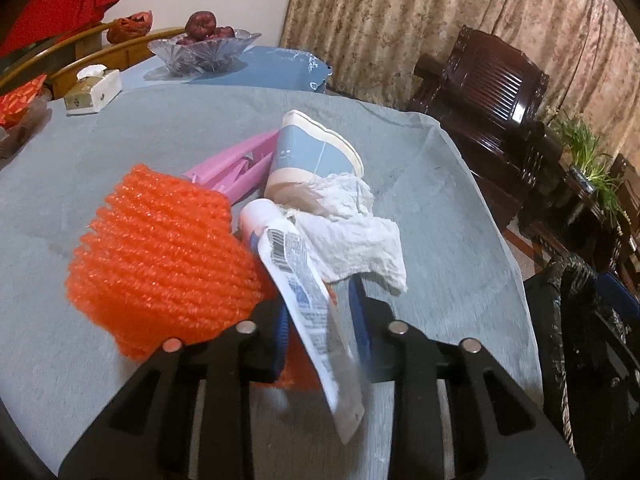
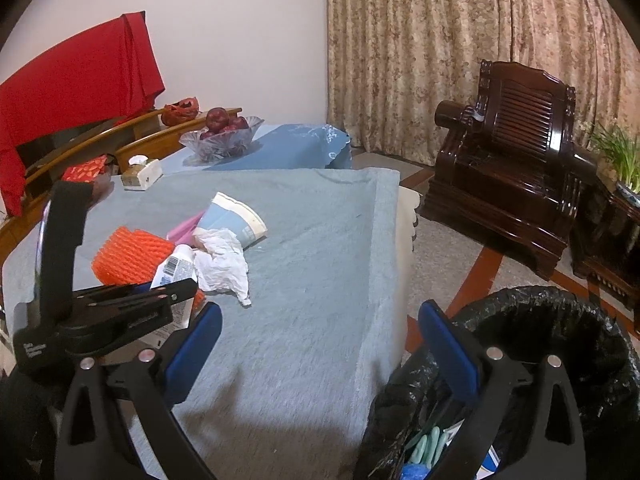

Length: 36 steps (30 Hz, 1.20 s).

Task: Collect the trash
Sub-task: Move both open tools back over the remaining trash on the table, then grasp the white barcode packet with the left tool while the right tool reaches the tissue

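1. The table [image 2: 320, 240] wears a grey-blue cloth; the trash lies bunched on its left part, well short of the right edge.
2. The bin [image 2: 560, 320], lined with a black bag, stands on the floor just beside the table's right side; some discards already lie inside.
3. The orange foam net [image 1: 160, 256] is the largest piece; it touches the tube and partly covers a pink package [image 1: 236, 168].
4. The paper cup [image 1: 316, 156] lies on its side, its base against the crumpled tissue [image 1: 352, 236].
5. The left gripper [image 1: 320, 320] has its blue pads drawn in on the flattened white tube [image 1: 296, 276], pinching it near the barcode; the crimped end hangs toward the camera.
6. The right gripper [image 2: 320, 344] hangs spread wide and empty, one finger over the table, the other over the bin.
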### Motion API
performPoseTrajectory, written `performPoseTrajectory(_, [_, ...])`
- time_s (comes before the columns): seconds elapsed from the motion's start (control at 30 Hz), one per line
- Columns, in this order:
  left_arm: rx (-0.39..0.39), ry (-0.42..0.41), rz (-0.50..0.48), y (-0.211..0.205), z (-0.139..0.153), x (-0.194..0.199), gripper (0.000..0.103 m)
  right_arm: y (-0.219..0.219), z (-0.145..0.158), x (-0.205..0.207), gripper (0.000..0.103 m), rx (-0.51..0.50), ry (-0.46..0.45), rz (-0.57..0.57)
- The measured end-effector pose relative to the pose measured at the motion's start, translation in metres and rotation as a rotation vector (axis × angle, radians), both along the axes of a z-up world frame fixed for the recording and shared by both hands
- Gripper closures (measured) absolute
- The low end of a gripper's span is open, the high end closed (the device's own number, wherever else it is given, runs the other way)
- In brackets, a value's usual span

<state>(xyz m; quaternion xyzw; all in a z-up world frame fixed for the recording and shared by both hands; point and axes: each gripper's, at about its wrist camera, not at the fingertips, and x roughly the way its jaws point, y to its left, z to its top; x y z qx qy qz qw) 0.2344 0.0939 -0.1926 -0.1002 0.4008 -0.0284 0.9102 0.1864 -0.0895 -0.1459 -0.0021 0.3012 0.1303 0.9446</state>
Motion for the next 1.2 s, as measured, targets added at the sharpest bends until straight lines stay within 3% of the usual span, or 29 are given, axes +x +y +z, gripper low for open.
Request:
performPoseTrajectory(0.03, [-0.005,0.002,-0.005,0.000,0.000,0.001,0.092,0.000,-0.001,0.001,0.007,0.001,0.002,-0.002])
performPoseTrajectory(0.23, [-0.013,-0.027,0.003,0.006,0.005,-0.008,0.101,0.005,-0.002,0.010,0.009,0.006,0.009,0.008])
performPoseTrajectory(0.6, [-0.012,-0.145,0.040,0.035,0.045,-0.036,0.102,0.046,-0.008,0.045,0.011,0.027,0.029,0.066])
performPoseTrajectory(0.73, [0.026,-0.148,0.047,0.044,0.047,-0.036,0.102,0.064,-0.021,0.065,0.013,0.027,0.068,0.078])
performPoseTrajectory(1.0, [0.024,-0.107,0.068,0.061,0.034,-0.029,0.101,0.098,-0.043,0.092,0.015,-0.005,0.133,0.111])
performPoseTrajectory(1.1, [0.020,-0.104,0.071,0.064,0.032,-0.027,0.101,0.105,-0.050,0.098,0.021,-0.024,0.174,0.126])
performPoseTrajectory(1.2, [0.018,-0.103,0.072,0.065,0.031,-0.027,0.101,0.108,-0.057,0.104,0.043,-0.017,0.221,0.156])
